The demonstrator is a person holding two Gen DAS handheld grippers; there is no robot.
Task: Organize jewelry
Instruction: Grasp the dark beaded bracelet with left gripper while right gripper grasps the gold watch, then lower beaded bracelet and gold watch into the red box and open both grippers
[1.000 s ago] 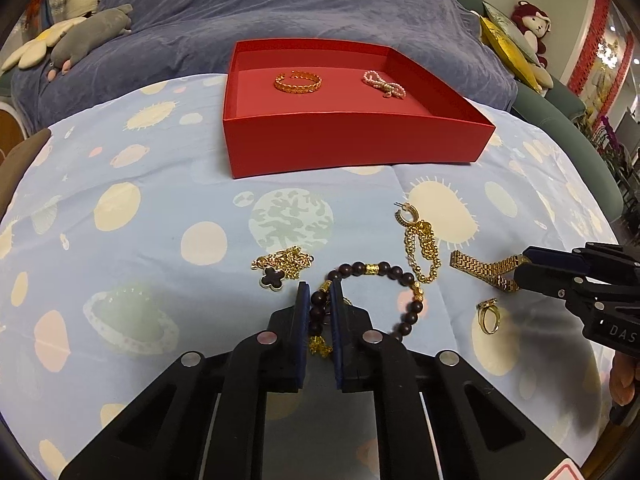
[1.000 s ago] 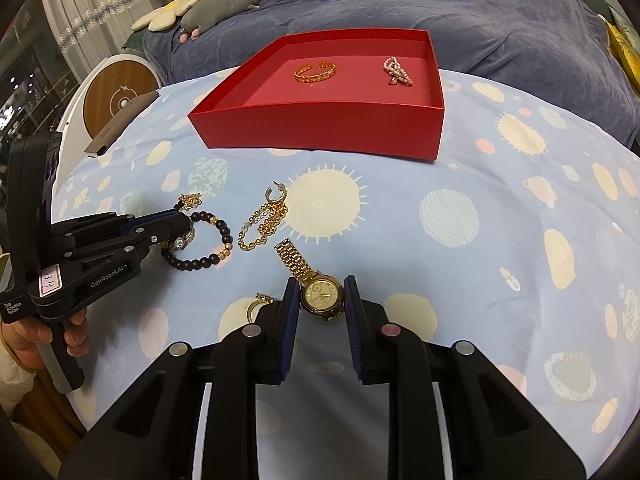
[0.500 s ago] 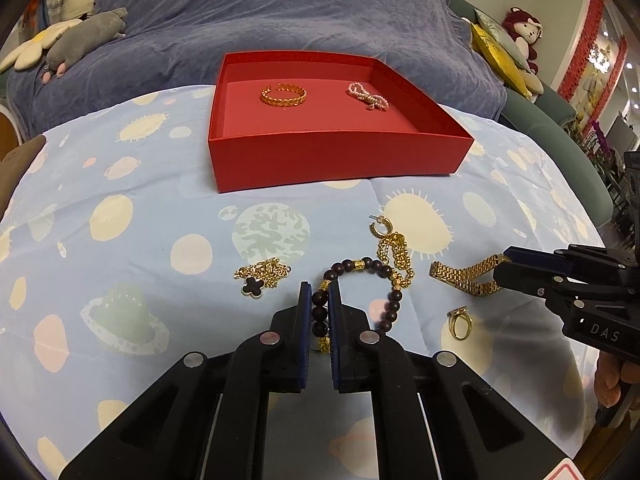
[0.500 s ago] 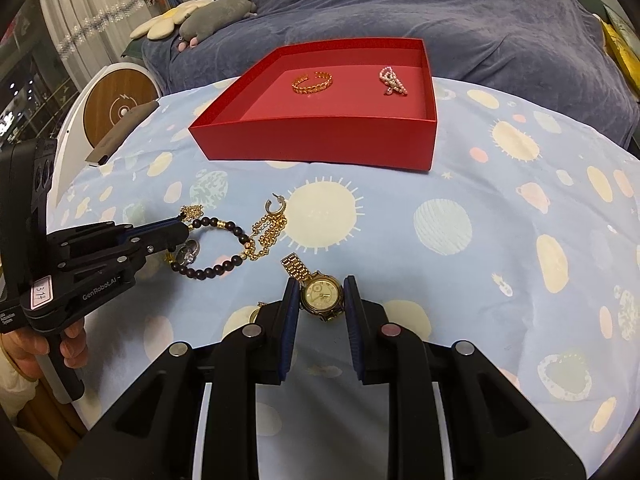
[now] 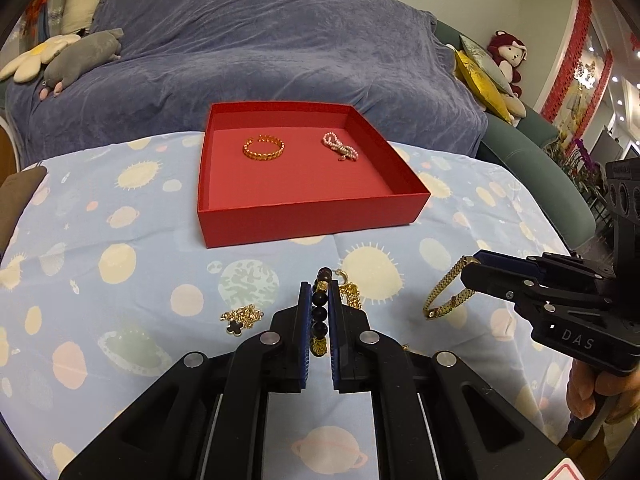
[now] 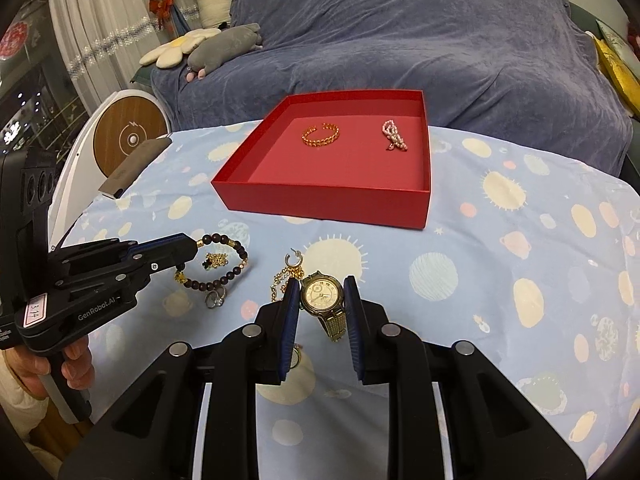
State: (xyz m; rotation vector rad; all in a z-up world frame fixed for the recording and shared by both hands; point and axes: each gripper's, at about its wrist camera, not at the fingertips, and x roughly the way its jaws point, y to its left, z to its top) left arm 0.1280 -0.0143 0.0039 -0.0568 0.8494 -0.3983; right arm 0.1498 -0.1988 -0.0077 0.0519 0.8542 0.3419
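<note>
left tongs [image 5: 319, 312] clench the bead bracelet [image 6: 216, 260], right tongs [image 6: 320, 300] the gold watch [image 6: 322, 295]; clear the red box [image 5: 304, 220] wall before lowering.

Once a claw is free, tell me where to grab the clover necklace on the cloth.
Take the necklace by its bunched gold chain, not the black clover charm. Come straight down from above: it lies flat on the cloth, and the heaped chain probably gives more to pinch than the thin, flat charm.
</note>
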